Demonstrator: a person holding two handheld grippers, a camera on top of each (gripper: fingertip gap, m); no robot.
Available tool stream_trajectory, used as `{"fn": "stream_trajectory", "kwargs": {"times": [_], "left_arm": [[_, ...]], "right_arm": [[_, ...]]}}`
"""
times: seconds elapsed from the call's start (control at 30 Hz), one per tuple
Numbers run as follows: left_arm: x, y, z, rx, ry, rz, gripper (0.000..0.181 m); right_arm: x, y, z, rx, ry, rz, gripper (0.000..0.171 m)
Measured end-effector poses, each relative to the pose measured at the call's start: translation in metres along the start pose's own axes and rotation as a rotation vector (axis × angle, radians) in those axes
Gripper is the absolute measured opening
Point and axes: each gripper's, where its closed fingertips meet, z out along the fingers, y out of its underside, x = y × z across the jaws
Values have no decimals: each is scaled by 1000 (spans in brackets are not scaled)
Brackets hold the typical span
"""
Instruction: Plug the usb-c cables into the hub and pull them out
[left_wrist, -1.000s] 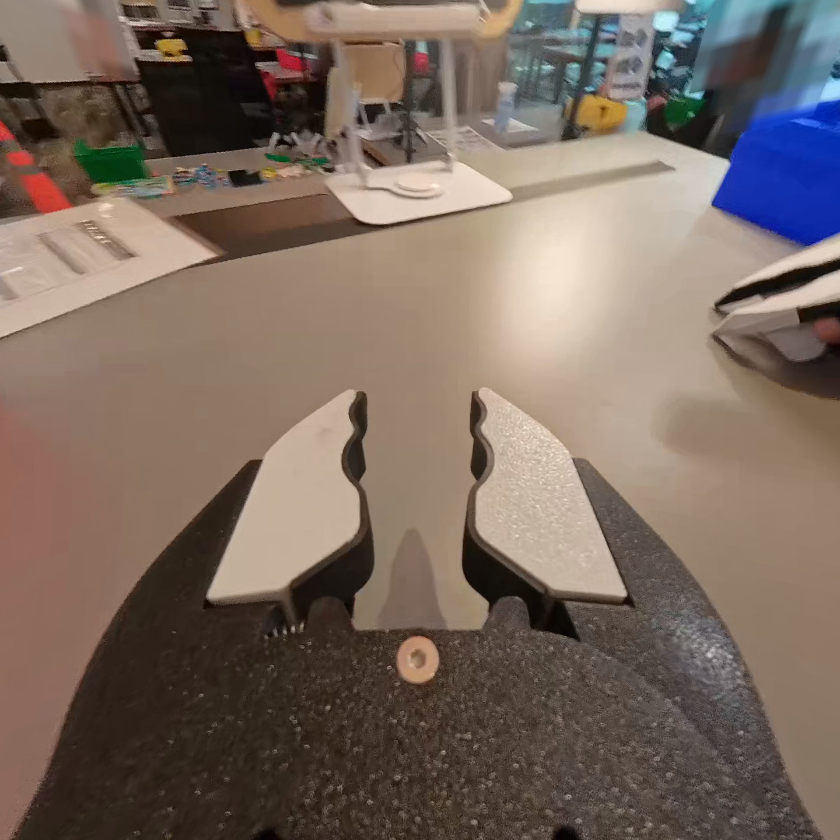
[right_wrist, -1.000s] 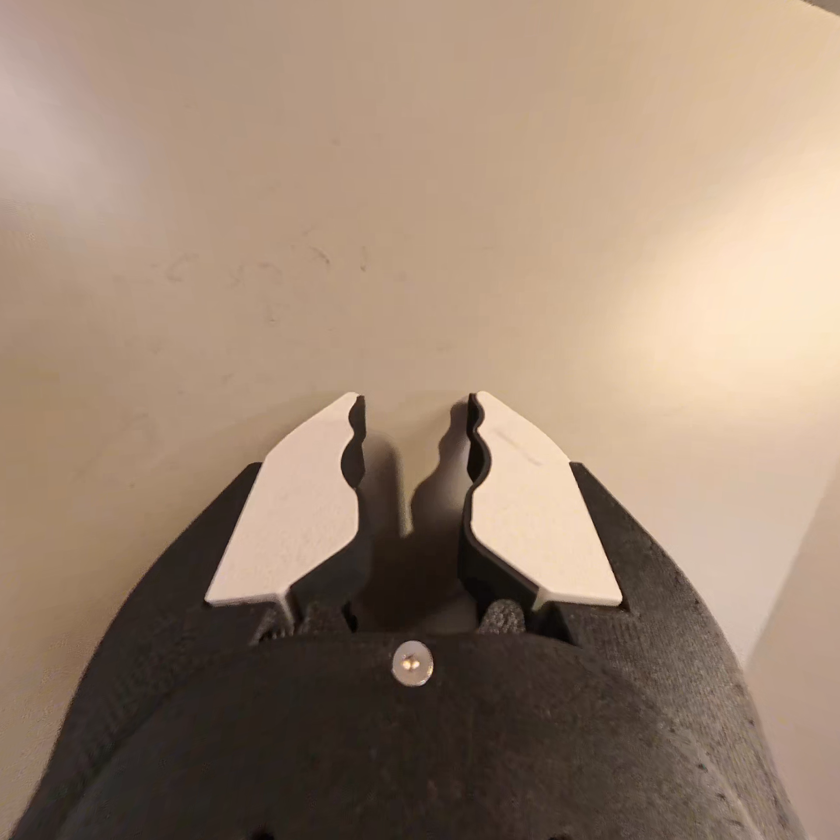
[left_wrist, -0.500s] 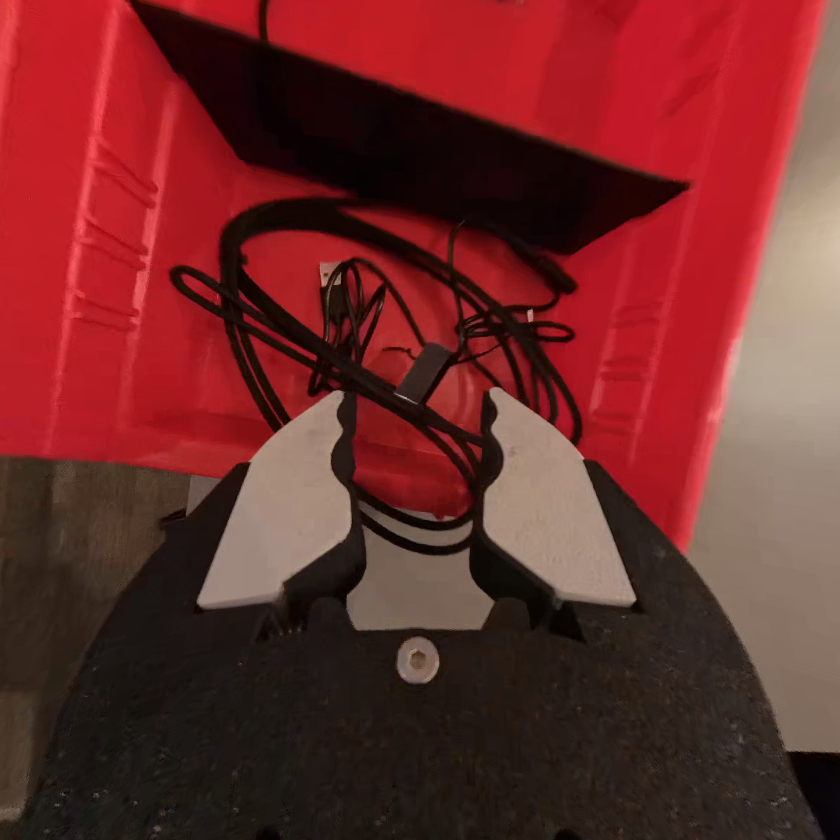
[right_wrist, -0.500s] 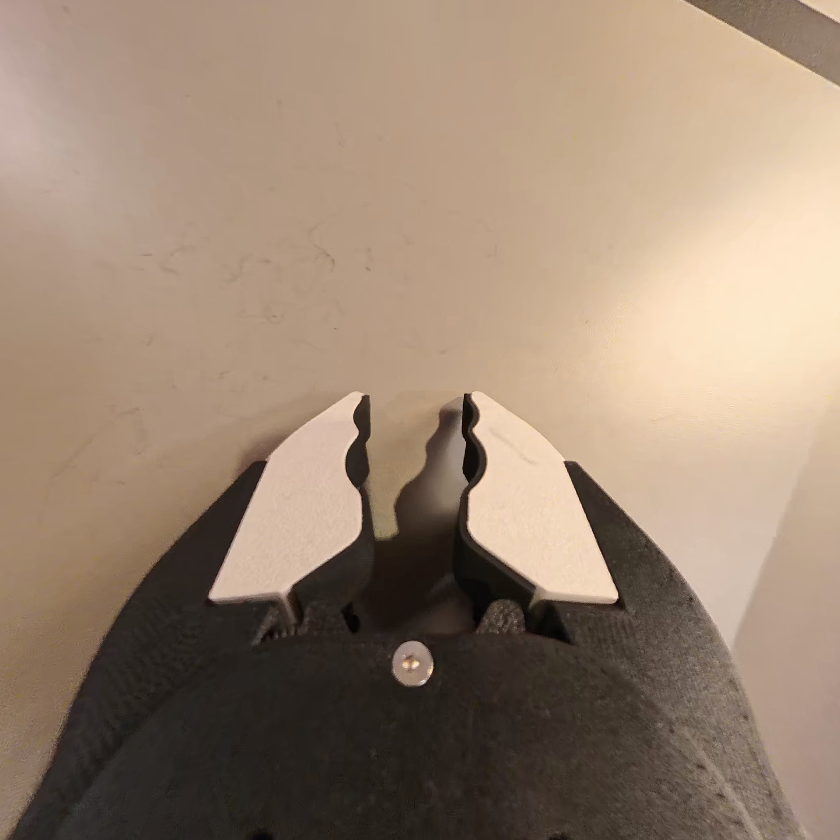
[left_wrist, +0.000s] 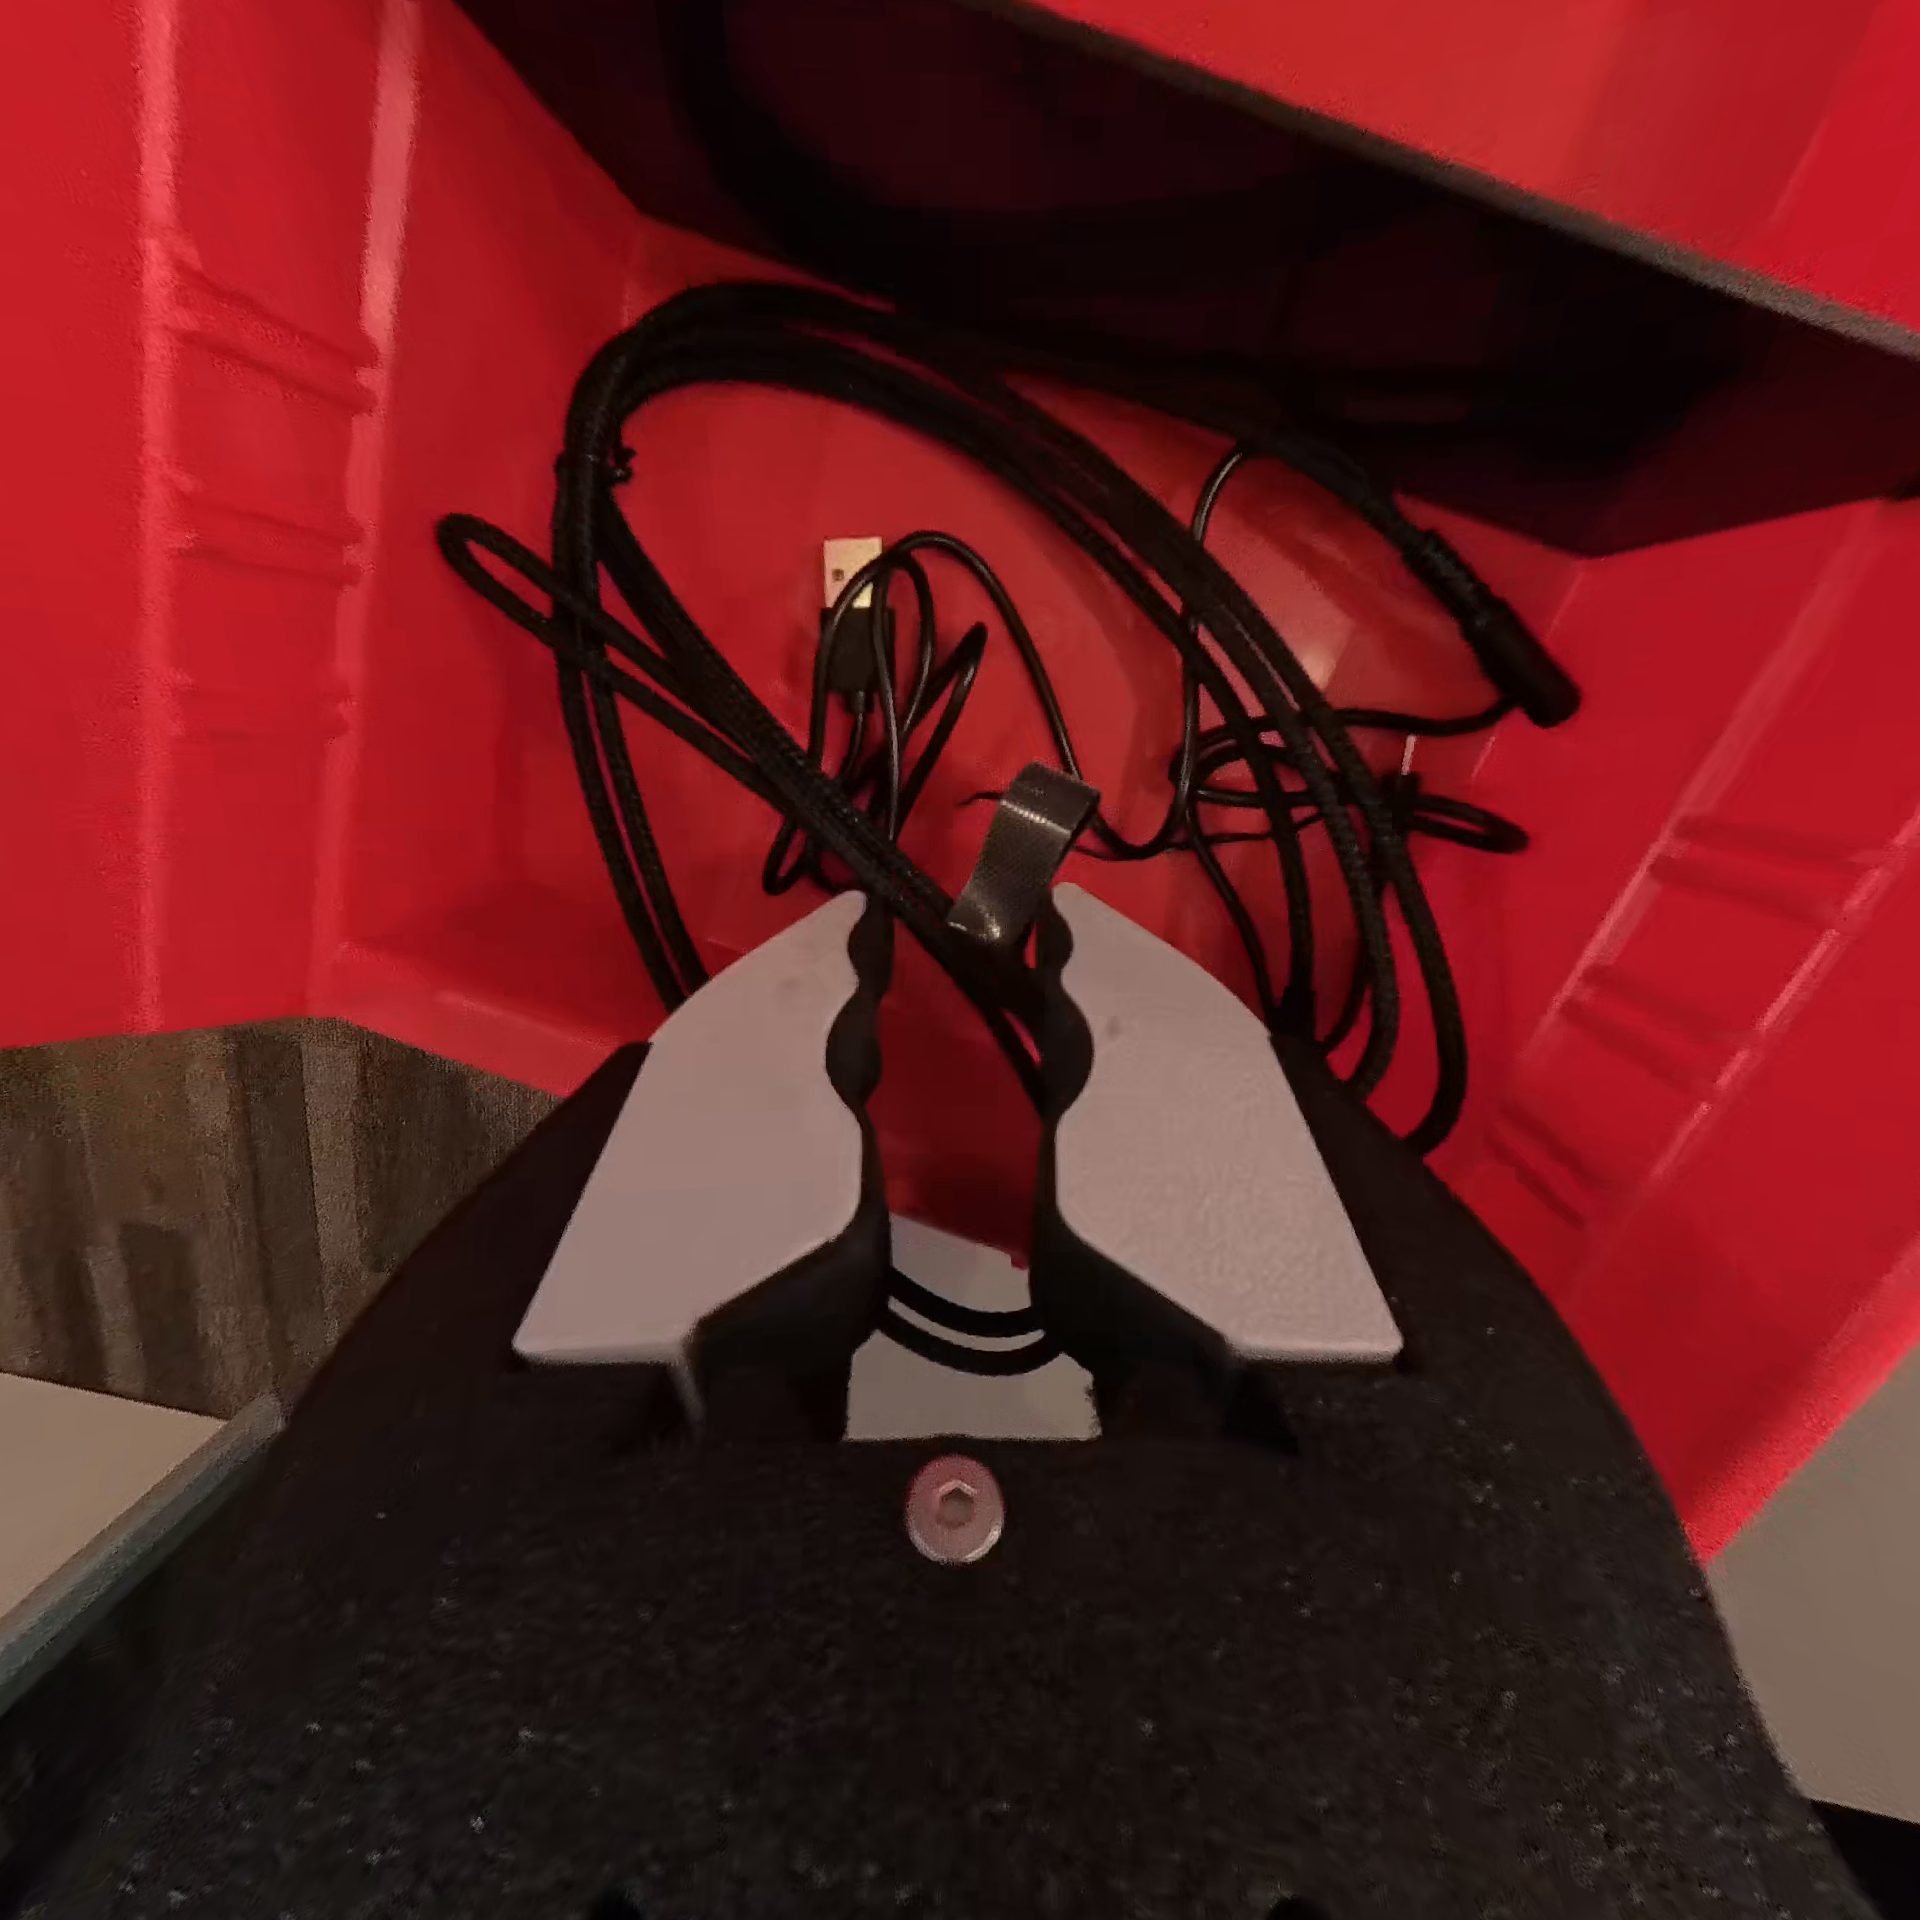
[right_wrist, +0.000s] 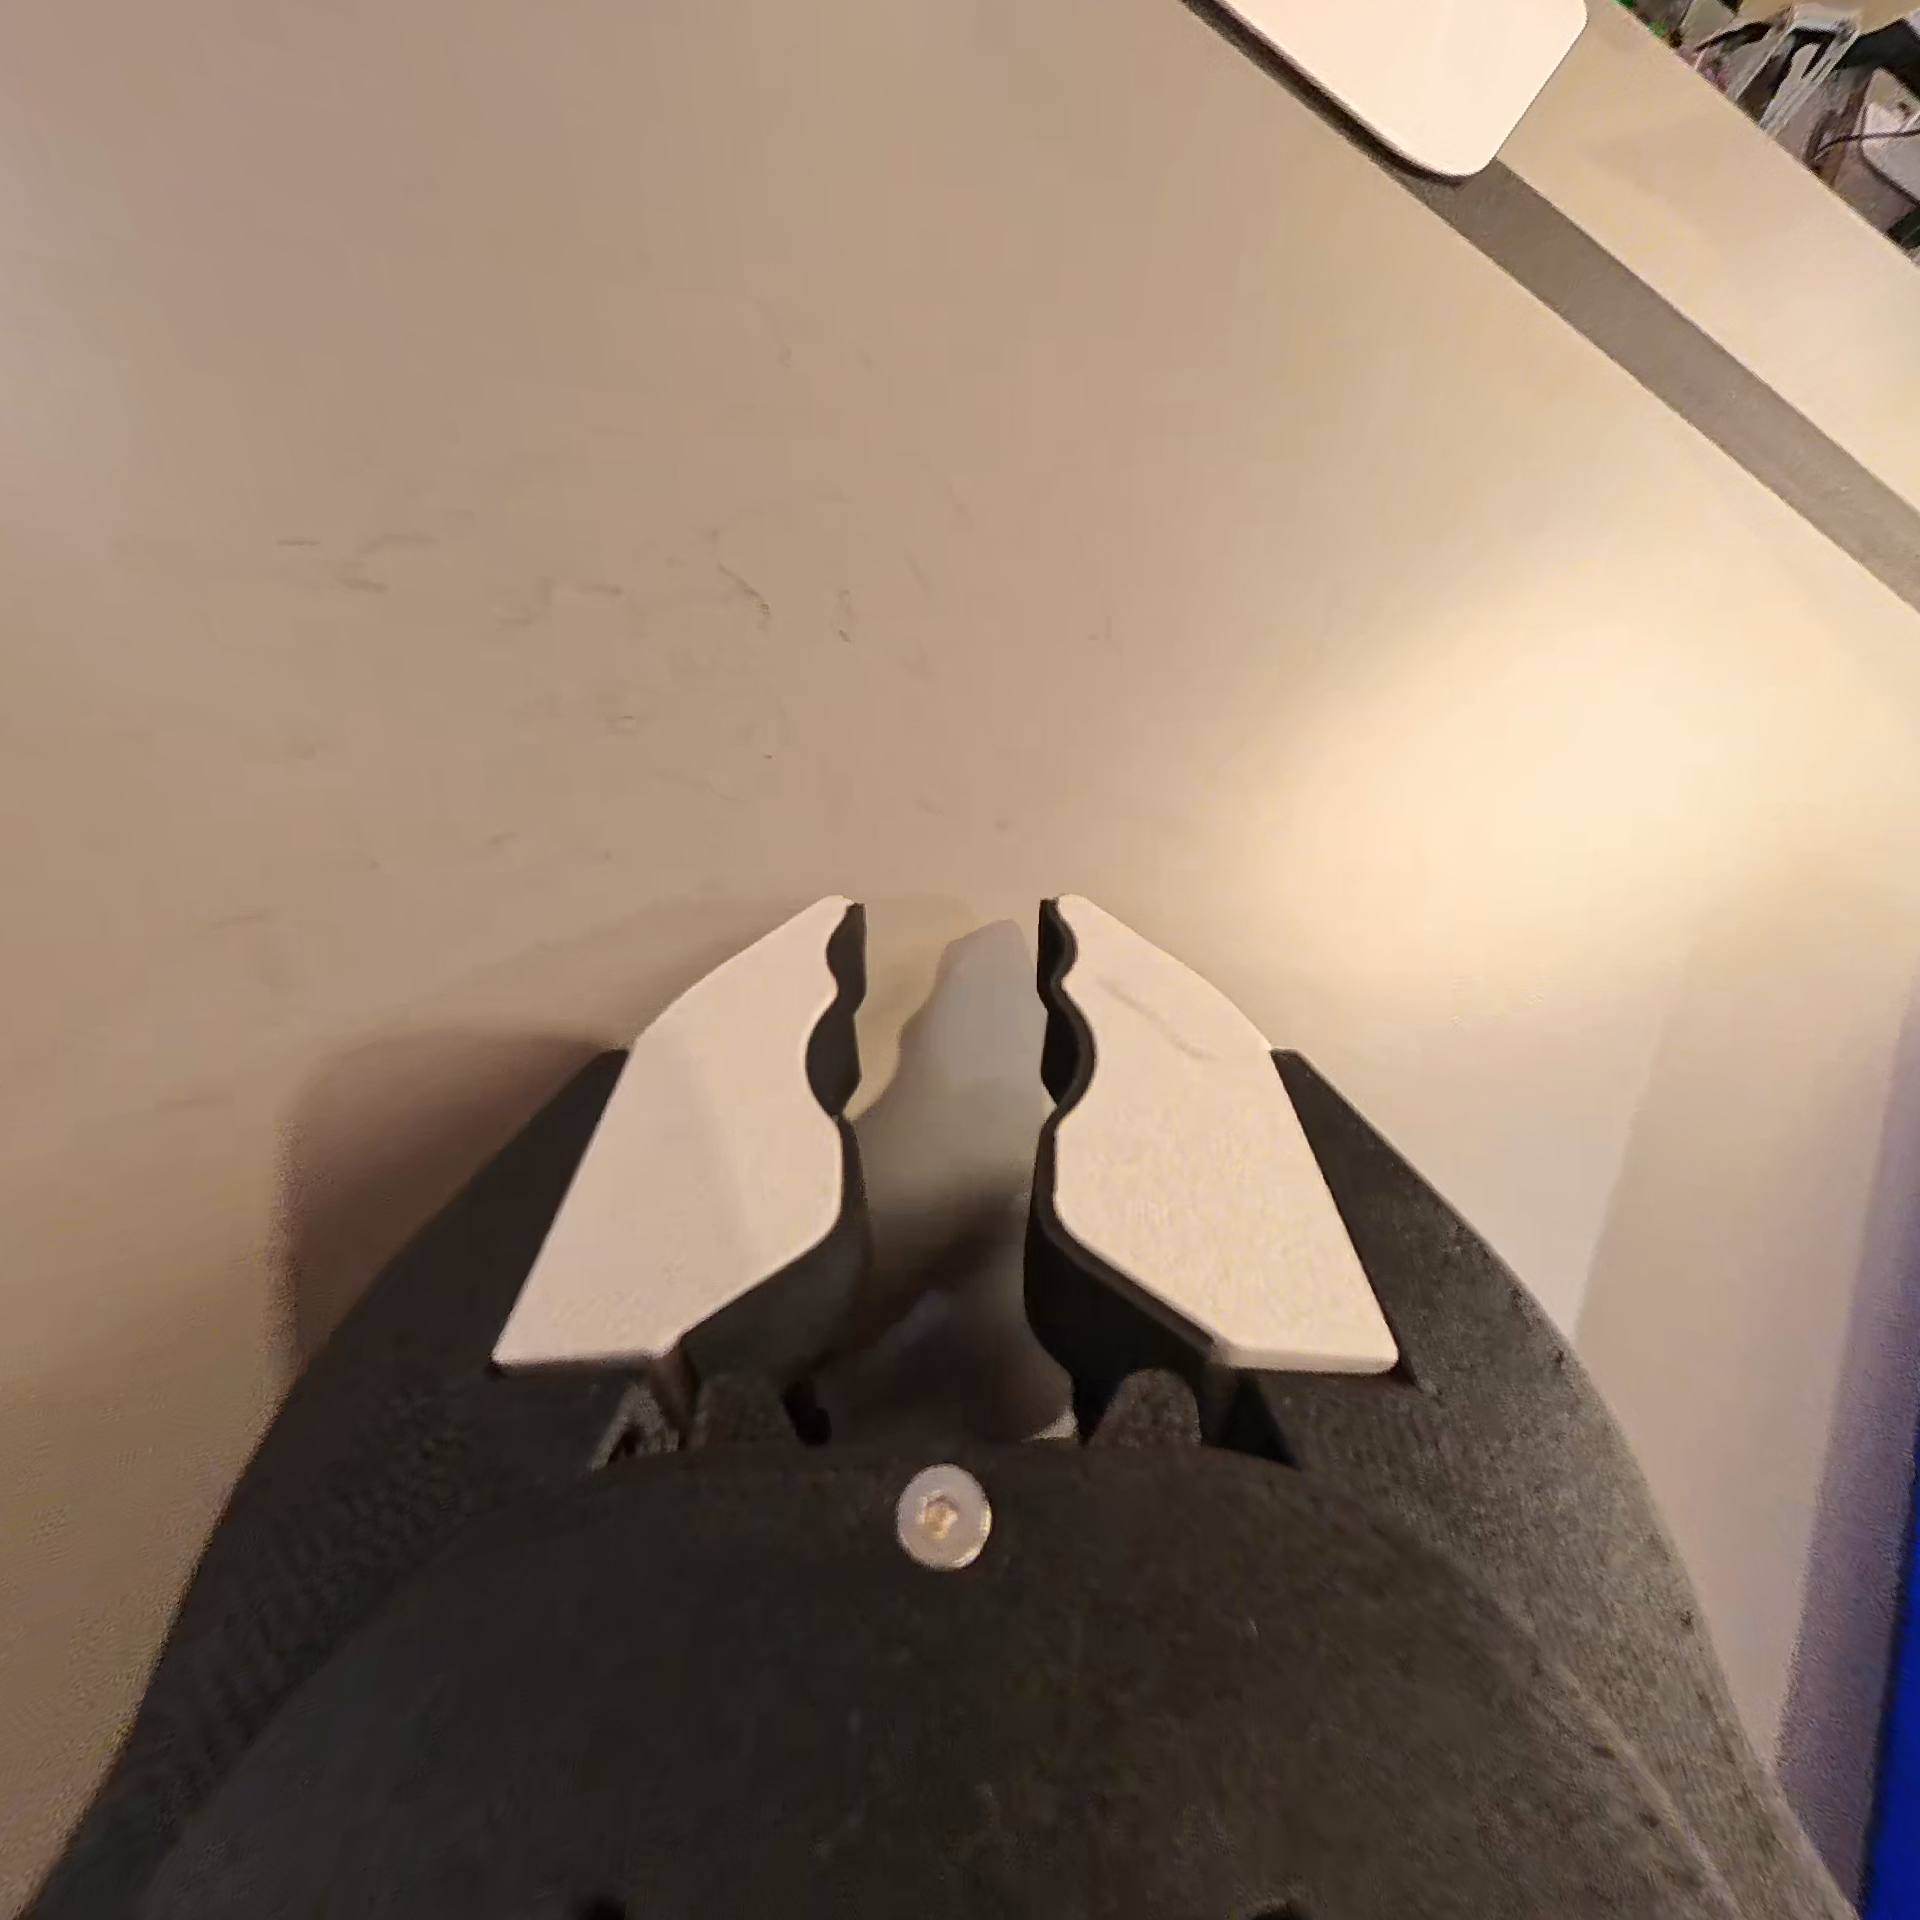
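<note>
At the bottom of the left wrist view, the left gripper is reaching over the near rim into a red bin, its white fingers spread apart with a clear gap between them. A braided black cable is crossing diagonally through that gap near the tips, next to a grey fastening strap; whether either finger is pressing on the cable is hard to tell, so the grip is reading as released. Behind the tips, a tangle of black cables is lying on the bin floor in the centre of the frame, with a metal plug end showing at upper centre and a thick dark connector at upper right. Red ribbed walls are closing in on the left and right of the frame, leaving little side room. A dark flat panel is slanting across the top of the frame, cutting off the far part of the bin, and the cable loops are running under it out of sight. In the right wrist view, the right gripper is hanging over a bare beige table, its fingers parted and gripping nothing. Open tabletop is stretching ahead to a grey strip and a white plate-like base, cropped at the upper right corner. A blue edge is showing at lower right.
</note>
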Motion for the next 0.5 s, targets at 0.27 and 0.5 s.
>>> {"fn": "stream_trajectory", "kwargs": {"times": [0.27,0.5], "left_arm": [[-13,-15,-60,237,-56,-11,21],[-7,-48,-187,635,-169,42,20]], "right_arm": [[-2,0,1,-7,-32,11,28],[-4,1,4,-18,-83,36,27]]}}
